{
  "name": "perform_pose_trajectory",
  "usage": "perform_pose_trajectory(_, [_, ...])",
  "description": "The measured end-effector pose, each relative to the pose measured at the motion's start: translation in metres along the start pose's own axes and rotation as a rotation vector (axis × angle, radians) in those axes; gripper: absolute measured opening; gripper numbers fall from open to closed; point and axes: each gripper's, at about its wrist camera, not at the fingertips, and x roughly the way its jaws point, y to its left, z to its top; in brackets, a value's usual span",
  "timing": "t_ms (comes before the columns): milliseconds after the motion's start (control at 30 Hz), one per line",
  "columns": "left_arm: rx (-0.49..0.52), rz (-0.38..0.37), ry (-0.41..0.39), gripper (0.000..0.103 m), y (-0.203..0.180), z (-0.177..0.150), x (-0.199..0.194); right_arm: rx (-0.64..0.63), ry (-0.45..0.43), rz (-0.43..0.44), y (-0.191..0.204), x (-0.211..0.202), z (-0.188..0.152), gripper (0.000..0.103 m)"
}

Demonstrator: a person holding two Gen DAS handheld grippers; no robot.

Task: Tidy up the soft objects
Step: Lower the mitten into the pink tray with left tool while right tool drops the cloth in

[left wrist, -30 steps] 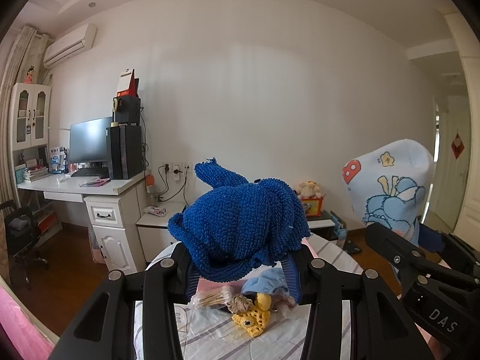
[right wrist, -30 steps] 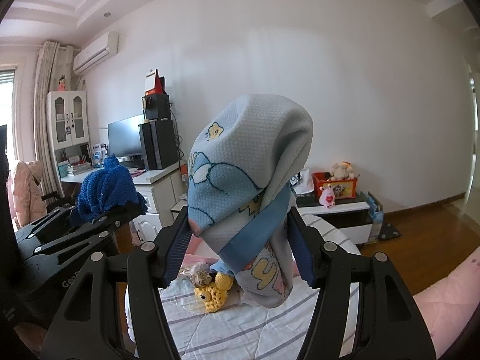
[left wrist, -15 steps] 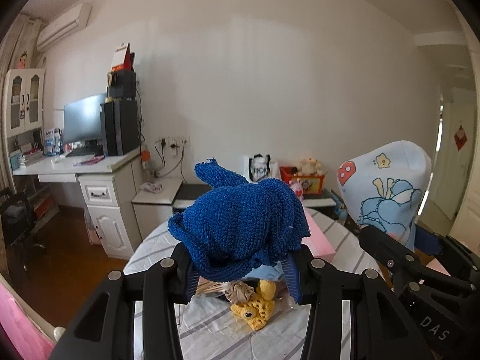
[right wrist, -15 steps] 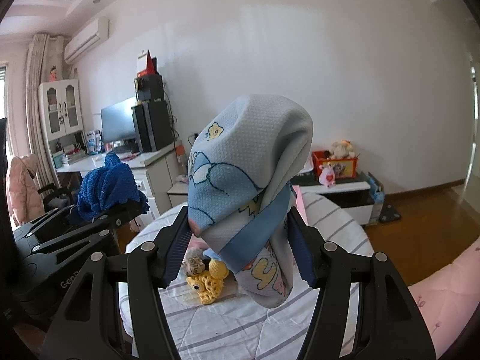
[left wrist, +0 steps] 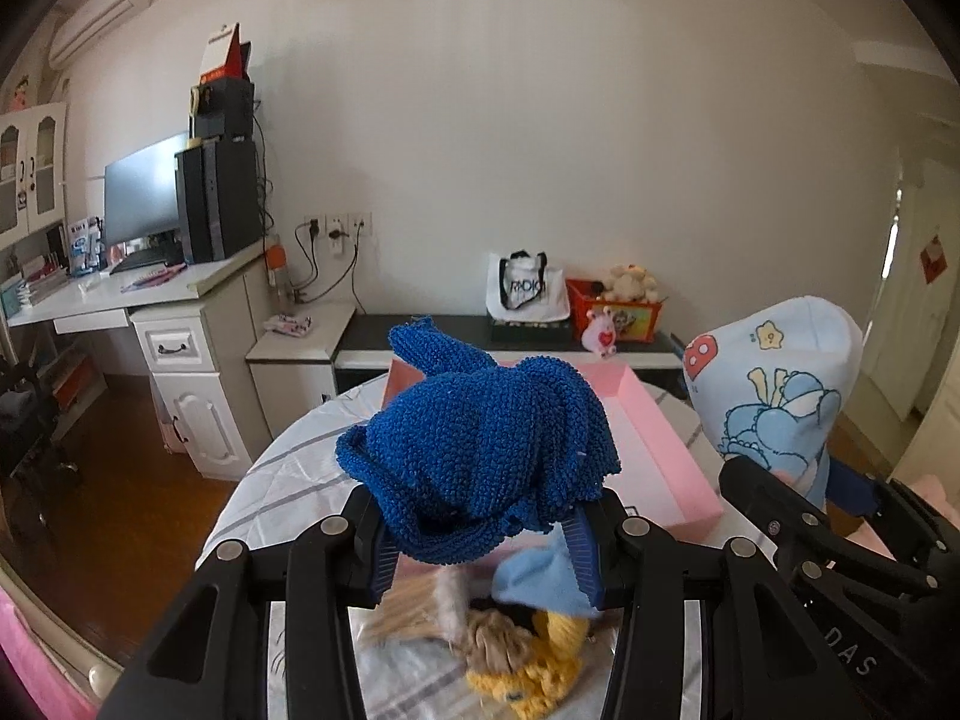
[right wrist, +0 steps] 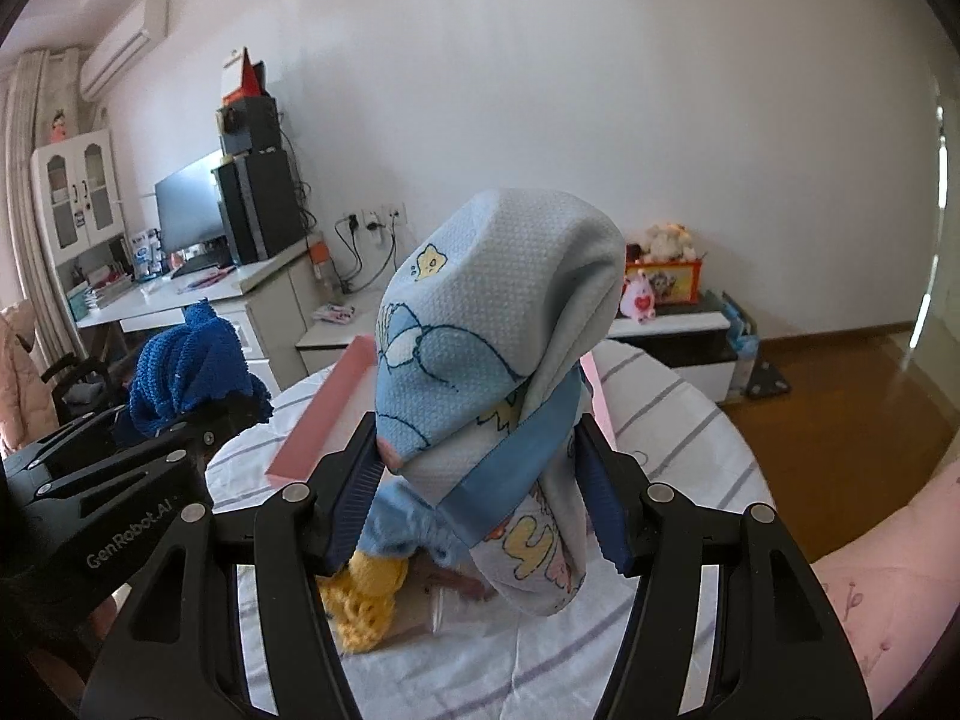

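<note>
My left gripper is shut on a bunched dark blue knitted cloth, held above the round table. My right gripper is shut on a folded light blue cartoon-print cloth, which hangs down between its fingers. Each bundle also shows in the other view: the printed cloth at the right, the blue knit at the left. An open pink box lies on the table just beyond both bundles. Under the grippers lie a yellow crocheted toy and a small light blue fabric piece.
The table wears a white cloth with grey stripes. A clear packet of thin sticks lies by the toy. Beyond stand a low black and white cabinet with a bag and toys, and a white desk at the left. Pink bedding is at the right.
Both grippers have moved forward over the table and tilted down with their cloths. The pink box is now in plain view just ahead, and the toy lies closer under the fingers.
</note>
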Motion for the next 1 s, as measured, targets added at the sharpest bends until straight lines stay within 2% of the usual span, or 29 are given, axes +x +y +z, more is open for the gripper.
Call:
perform_pose_trajectory(433, [-0.001, 0.009, 0.127, 0.044, 0.001, 0.088, 0.138, 0.032, 0.124, -0.006, -0.013, 0.091, 0.016, 0.059])
perform_pose_trajectory(633, [0.015, 0.029, 0.155, 0.050, 0.007, 0.107, 0.181, 0.053, 0.157, -0.003, -0.023, 0.116, 0.019, 0.063])
perform_pose_trajectory(733, [0.015, 0.030, 0.160, 0.067, 0.006, 0.108, 0.195, 0.057, 0.151, -0.003, -0.028, 0.120, 0.020, 0.064])
perform_pose_trajectory(767, [0.012, 0.027, 0.162, 0.076, 0.006, 0.109, 0.199, 0.058, 0.148, -0.004, -0.028, 0.120, 0.021, 0.066])
perform_pose_trajectory(800, [0.006, 0.025, 0.162, 0.080, 0.007, 0.110, 0.203, 0.056, 0.142, -0.007, -0.029, 0.120, 0.021, 0.071])
perform_pose_trajectory(967, [-0.018, 0.043, 0.159, 0.094, 0.017, 0.102, 0.207, 0.051, 0.146, -0.023, -0.029, 0.121, 0.021, 0.086])
perform_pose_trajectory(1000, [-0.023, 0.043, 0.158, 0.094, 0.020, 0.090, 0.197, 0.055, 0.149, -0.029, -0.030, 0.121, 0.020, 0.090])
